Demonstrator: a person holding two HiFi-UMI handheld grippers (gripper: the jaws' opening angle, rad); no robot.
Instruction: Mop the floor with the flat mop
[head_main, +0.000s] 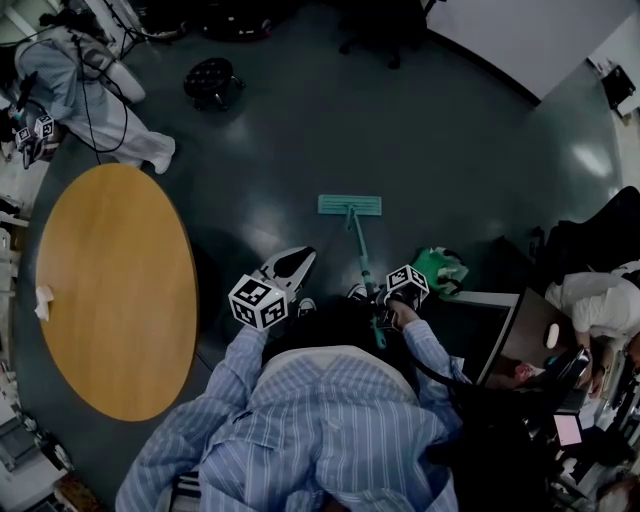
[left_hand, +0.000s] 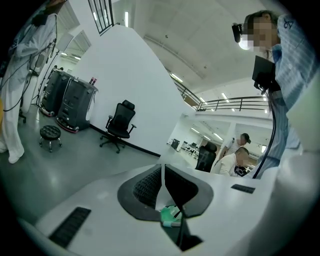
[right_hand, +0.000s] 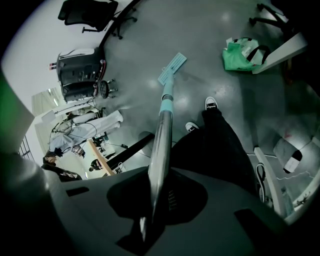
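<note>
Teal and bright metal: flat mop (head_main: 350, 205), one item. Mop head (right_hand: 172, 68) is a thin rectangular plate, lying flat on the floor (head_main: 450, 130) just ahead of the person's shoes (right_hand: 210, 103). Shaft (right_hand: 161, 132) is a smooth silver tube with a teal collar near the head, slanting back to the holder.

Right hand-held gripper (right_hand: 156, 187): jaws closed onto the upper shaft, which runs straight between them. It is the sole grip on the mop.

Left hand-held gripper (left_hand: 161, 175): jaws drawn in to a thin slit, dark pads facing each other, one of them ribbed, nothing clamped. A small teal shape shows low in the gap. It seems to lie beyond the jaws, though that cannot be settled. In the head view this gripper is beside the shaft and apart from it.

Floor: dark grey, smooth and glossy, with pale reflections of lights. No wet streak or swept lane can be told from the sheen, so the mopped share is unknown. Judged state: mop down in working position, mid-job at most. The broad stretch toward the stool (head_main: 210, 78) and round the bench (head_main: 110, 300) looks left to cover.

Bench: round, warm wood-coloured top, matt, at the left.

Green bag (head_main: 440, 268): soft and crumpled, on the floor near the shaft at the right. It will likely need skirting.
</note>
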